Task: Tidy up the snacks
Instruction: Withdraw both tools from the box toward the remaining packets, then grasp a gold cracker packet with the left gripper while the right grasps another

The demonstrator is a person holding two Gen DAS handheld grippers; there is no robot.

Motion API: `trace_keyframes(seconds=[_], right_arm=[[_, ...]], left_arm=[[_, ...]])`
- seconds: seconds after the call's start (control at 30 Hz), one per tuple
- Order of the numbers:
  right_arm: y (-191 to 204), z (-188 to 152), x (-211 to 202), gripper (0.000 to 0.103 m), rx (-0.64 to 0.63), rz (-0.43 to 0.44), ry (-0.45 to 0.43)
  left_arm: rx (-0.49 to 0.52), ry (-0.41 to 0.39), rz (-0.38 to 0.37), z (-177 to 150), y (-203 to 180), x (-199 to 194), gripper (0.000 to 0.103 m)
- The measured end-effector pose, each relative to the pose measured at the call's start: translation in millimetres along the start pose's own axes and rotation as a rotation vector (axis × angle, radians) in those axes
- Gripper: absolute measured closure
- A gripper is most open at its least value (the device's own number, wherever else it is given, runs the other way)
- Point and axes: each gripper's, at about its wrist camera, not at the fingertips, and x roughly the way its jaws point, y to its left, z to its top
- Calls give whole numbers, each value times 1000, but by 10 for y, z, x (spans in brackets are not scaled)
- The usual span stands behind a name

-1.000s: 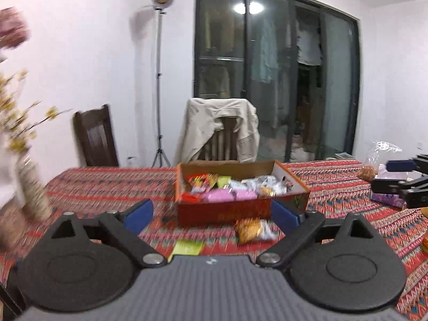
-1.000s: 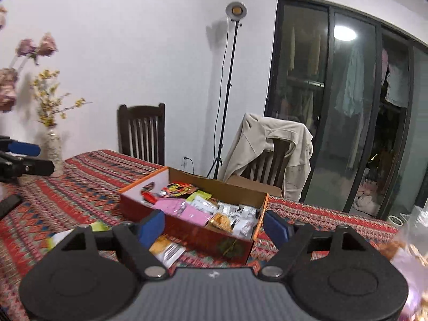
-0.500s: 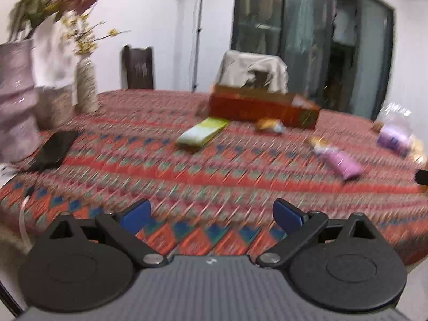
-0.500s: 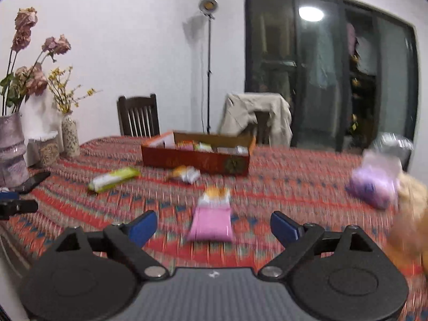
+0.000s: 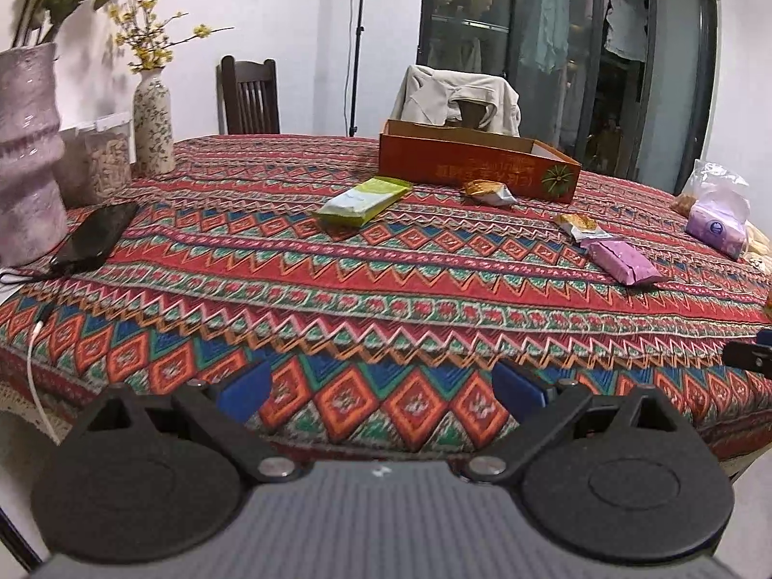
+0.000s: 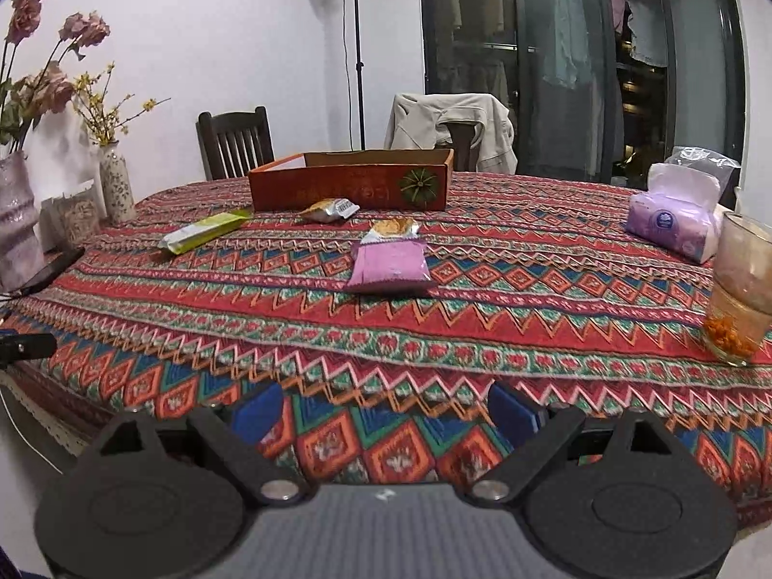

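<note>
Both grippers sit low at the near edge of the table, which is covered in a red patterned cloth.

Left gripper: jaws spread wide, nothing between the blue pads, only cloth beyond them. Right gripper: jaws likewise spread, empty. The left gripper's tip shows at the far left edge of the right wrist view.

Snacks, all lying loose on the cloth:
- pink packet — centre of the table, well ahead of the right gripper; seen to the right in the left wrist view.
- small orange-and-silver packet touching the pink packet's far end.
- second small silver packet just in front of the box.
- green packet to the left, apart from the rest.

Orange cardboard box stands at the far side of the table, open top; contents cannot be seen from this low angle.

Other items: purple tissue pack and a glass at right, vases and a dark phone at left.
</note>
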Motion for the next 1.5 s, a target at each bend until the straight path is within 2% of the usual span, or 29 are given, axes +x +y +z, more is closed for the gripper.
trace_keyframes(seconds=[0.23, 0.47, 0.63, 0.77, 0.87, 0.93, 0.97, 1.0, 1.03, 1.2, 1.33, 1.4, 1.43, 1.47, 1.5], right_arm=[[-48, 280, 354, 12, 8, 36, -3], [-49, 649, 828, 14, -33, 64, -9], [-91, 990, 1329, 19, -24, 102, 6], [-153, 1285, 1795, 28, 3, 146, 44], [-169, 1464, 2137, 29, -26, 111, 84], [-184, 1531, 2388, 30, -51, 103, 123], [-191, 1551, 2504, 38, -66, 98, 149], [-195, 1569, 2610, 52, -86, 93, 170], [-208, 1588, 2682, 56, -99, 90, 181], [-387, 1658, 2884, 55, -85, 94, 162], [-543, 1638, 2921, 55, -45, 102, 120], [-597, 1609, 2885, 55, -38, 98, 108], [-621, 1604, 2875, 55, -24, 99, 105], [-640, 1603, 2875, 55, -14, 102, 104], [-646, 1605, 2874, 55, -9, 103, 103]], left_arm=[[39, 9, -46, 232, -194, 271, 3], [92, 3, -153, 646, -472, 784, 3], [147, -9, -184, 1054, -686, 1319, 3], [136, 39, -237, 1389, -804, 1836, 3], [122, 81, -254, 1590, -880, 2261, 3], [119, 104, -233, 1683, -970, 2555, 3], [128, 111, -223, 1718, -1020, 2679, 4], [140, 115, -212, 1750, -1077, 2802, 4], [151, 114, -207, 1774, -1121, 2892, 4], [182, 105, -162, 1834, -1262, 3273, 6], [177, 114, -169, 1801, -1289, 3414, 7], [182, 122, -181, 1767, -1297, 3448, 16], [197, 117, -170, 1759, -1310, 3445, 26], [204, 109, -166, 1753, -1320, 3439, 31], [207, 107, -171, 1751, -1326, 3435, 32]])
